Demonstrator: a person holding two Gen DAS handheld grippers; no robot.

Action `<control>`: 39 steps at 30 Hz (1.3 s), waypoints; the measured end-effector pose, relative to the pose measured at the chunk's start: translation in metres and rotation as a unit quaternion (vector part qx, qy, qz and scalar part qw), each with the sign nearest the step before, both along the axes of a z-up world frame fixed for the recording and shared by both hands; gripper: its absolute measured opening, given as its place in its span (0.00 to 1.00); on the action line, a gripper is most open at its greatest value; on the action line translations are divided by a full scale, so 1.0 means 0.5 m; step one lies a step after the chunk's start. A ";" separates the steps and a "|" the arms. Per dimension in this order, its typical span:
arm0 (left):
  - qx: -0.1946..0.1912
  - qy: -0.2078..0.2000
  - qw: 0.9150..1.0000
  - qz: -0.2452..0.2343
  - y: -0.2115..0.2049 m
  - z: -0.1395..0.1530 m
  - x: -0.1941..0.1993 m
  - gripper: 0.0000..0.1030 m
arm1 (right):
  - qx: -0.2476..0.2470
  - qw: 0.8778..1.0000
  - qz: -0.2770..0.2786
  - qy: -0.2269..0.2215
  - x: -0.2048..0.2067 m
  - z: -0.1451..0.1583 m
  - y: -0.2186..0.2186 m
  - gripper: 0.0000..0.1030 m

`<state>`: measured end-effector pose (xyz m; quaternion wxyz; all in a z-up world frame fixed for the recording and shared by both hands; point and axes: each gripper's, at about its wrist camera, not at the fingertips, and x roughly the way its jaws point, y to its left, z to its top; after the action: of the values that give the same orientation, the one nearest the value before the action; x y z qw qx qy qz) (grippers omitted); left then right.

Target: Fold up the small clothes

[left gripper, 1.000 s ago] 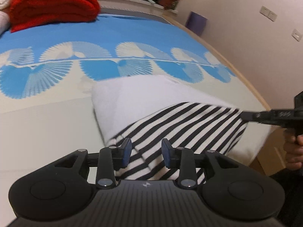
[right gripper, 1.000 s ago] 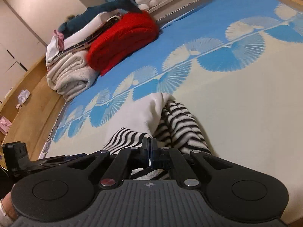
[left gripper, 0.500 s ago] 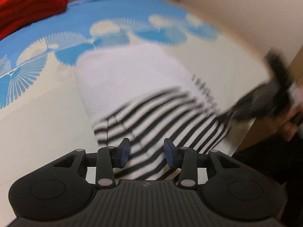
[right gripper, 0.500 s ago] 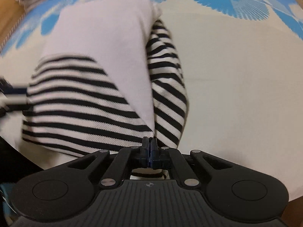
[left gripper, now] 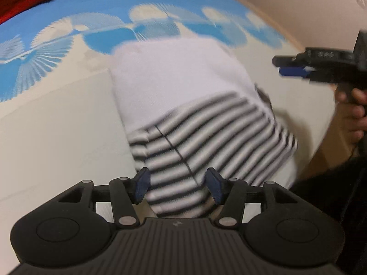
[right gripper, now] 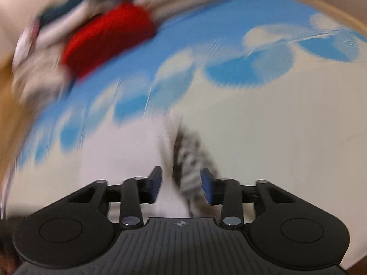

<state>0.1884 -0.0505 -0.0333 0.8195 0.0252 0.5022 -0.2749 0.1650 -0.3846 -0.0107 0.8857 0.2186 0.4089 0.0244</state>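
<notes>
Presently the left gripper [left gripper: 177, 188] has its jaws opening, the blue pads [left gripper: 141, 186] standing apart with the striped end of the garment [left gripper: 183, 105] lying between and below them; neither pad presses the cloth. The right gripper [right gripper: 181, 185] also has its jaws opening, pads clear of the fabric, with the white and striped cloth [right gripper: 146, 151] seen in the gap beneath.

In the left wrist view the right gripper [left gripper: 296, 67] shows again at the right edge, held off to the side of the garment by a hand [left gripper: 354, 112] — its body is cut off by the frame. Small pale markings sit on its black top, too blurred to read. A small emblem marks the ribbed housing of each gripper; no lettering can be made out.

The garment lies folded on the bedspread [left gripper: 57, 126], its white part farther away and its black-and-white stripes nearer, close to the near edge of the bed.

Beyond it runs a blue band with pale fan shapes. A red blanket [right gripper: 107, 39] and pale folded items lie at the far side — heavily smeared by motion blur in the right wrist view, so nothing finer can be told.
</notes>
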 end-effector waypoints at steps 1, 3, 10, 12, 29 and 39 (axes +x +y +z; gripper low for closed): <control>-0.010 -0.004 1.000 0.016 0.007 0.008 0.005 0.59 | 0.016 1.000 -0.022 -0.004 0.019 -0.003 -0.004 0.47; -0.029 -0.002 0.999 0.046 0.017 0.022 0.025 0.59 | 0.056 0.997 -0.053 0.004 0.053 -0.020 -0.008 0.47; -0.075 0.010 0.992 0.097 0.036 0.039 0.045 0.59 | 0.152 0.980 -0.116 0.061 0.171 -0.120 0.016 0.37; -0.081 0.016 0.992 0.098 0.034 0.035 0.047 0.59 | 0.176 0.978 -0.103 0.042 0.174 -0.114 0.022 0.05; -0.036 0.063 0.994 0.079 0.010 -0.011 0.048 0.66 | -0.006 0.993 -0.112 0.024 0.167 -0.079 0.035 0.24; -0.078 0.049 0.990 0.107 0.017 0.017 0.061 0.66 | 0.109 0.992 0.009 0.066 0.089 -0.084 0.004 0.01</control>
<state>0.2188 -0.0422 -0.0250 0.8179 -0.1058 0.5189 -0.2247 0.2095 -0.3828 -0.0529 0.8273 0.3115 0.4633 0.0629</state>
